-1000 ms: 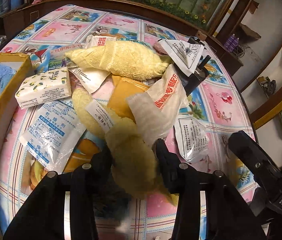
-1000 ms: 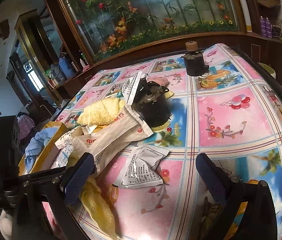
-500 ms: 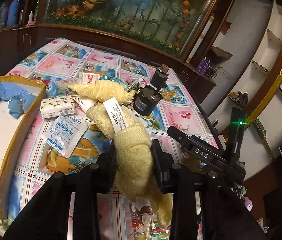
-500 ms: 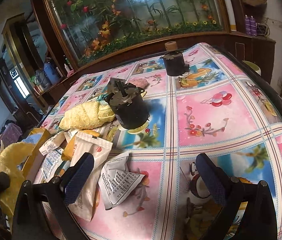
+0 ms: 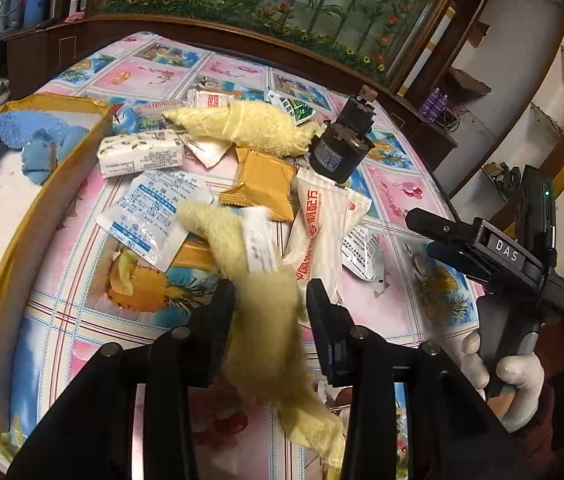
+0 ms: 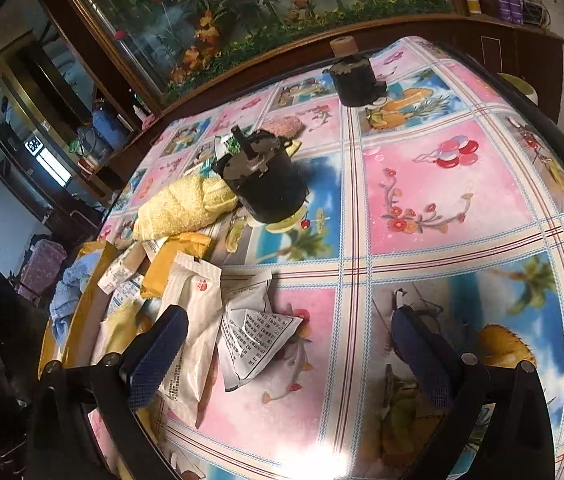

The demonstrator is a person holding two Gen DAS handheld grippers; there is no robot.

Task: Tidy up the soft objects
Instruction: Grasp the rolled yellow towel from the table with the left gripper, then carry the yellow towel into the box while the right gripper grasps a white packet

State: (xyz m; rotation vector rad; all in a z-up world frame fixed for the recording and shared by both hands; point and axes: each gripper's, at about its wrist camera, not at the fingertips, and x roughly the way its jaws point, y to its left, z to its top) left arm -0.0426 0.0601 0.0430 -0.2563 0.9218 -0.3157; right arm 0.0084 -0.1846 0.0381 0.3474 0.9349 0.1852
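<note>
My left gripper (image 5: 270,304) is shut on a long yellow towel (image 5: 258,280) with a white tag; the towel hangs above the flowered tablecloth, its tail drooping below the fingers. A second yellow towel (image 5: 250,126) lies rolled among packets further back, also visible in the right wrist view (image 6: 178,208) beside a black motor (image 6: 270,188). A blue towel (image 5: 10,136) lies in the gold-rimmed box (image 5: 14,248) at the left. My right gripper (image 6: 287,344) stands open over a crumpled sachet (image 6: 254,340), gripping nothing.
Packets litter the table: an orange pouch (image 5: 260,184), a white pouch with red print (image 5: 317,224), a tissue pack (image 5: 140,152), blue-printed sachets (image 5: 150,212). A second black motor (image 6: 355,80) stands at the far edge. A gloved hand (image 5: 517,376) holds the right gripper.
The left gripper lifted the yellow towel off the pile, rose high, then came down nearer the table. The white pouch it dragged fell back flat. The right gripper stayed open, shifting slightly.
</note>
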